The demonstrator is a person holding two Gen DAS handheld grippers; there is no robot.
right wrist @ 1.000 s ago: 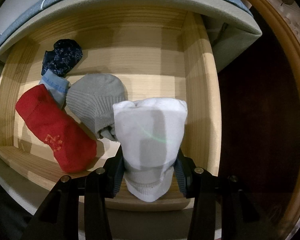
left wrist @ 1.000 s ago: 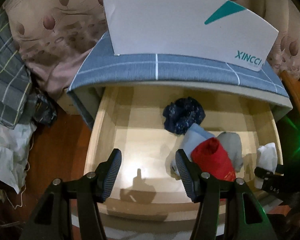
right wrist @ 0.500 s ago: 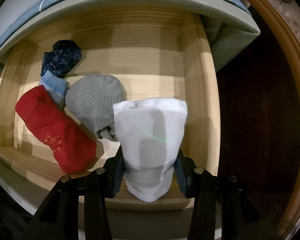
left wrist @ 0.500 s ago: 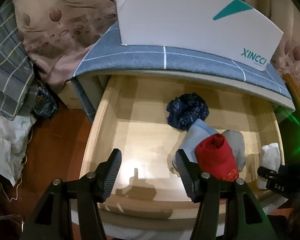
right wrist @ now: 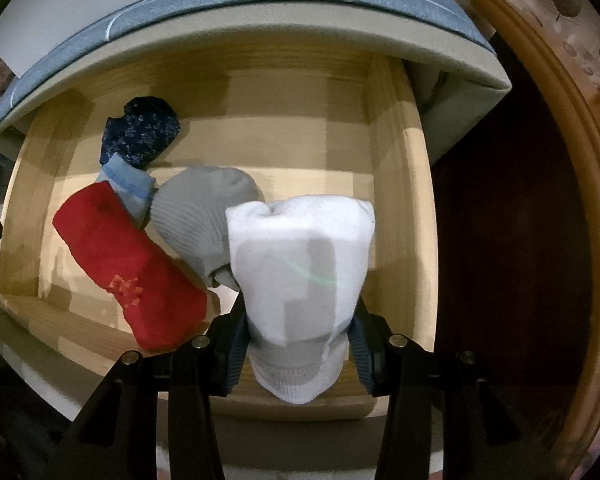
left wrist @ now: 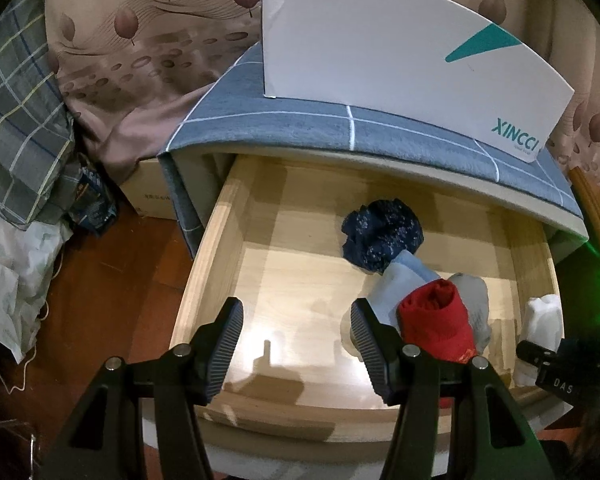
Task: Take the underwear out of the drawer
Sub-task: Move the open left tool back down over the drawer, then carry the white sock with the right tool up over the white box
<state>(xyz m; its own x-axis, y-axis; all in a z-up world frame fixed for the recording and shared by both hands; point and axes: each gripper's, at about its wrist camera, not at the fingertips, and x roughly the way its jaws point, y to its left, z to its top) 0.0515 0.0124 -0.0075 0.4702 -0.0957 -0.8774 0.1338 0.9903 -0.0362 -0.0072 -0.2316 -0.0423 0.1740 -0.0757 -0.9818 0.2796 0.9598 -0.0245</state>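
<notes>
Reddish-brown wooden flooring (left wrist: 112, 280) surrounds a bedside cabinet whose top carries a blue-grey cloth with white grid lines (left wrist: 300, 128); a white carton printed XINCCI (left wrist: 380, 52) stands on that cloth. Beige leaf-patterned bedding (left wrist: 140, 60) and a green plaid fabric (left wrist: 16, 112) lie to the left of the cabinet in the left wrist view, with a cardboard box (left wrist: 148, 192) on the floor beside it. Below the cabinet top, a pale wooden drawer (left wrist: 208, 256) stands pulled out, its bare bottom brightly lit on the left half. All garments sit in the right half of the drawer. A dark navy speckled bundle (right wrist: 140, 136) lies furthest back. A light blue rolled piece (right wrist: 126, 184) lies just in front of it, partly under a red rolled piece (right wrist: 124, 268) that bears a small orange motif and lies diagonally. A grey ribbed bundle (right wrist: 200, 216) touches the red piece on its right. A white rolled bundle (right wrist: 300, 272) stands at the front right corner, next to the grey bundle. The right gripper (right wrist: 298, 344) clamps the lower part of this white bundle, both pads pressed into the fabric. The left gripper (left wrist: 296, 344) hovers above the front left of the drawer, jaws spread wide with nothing between them.
</notes>
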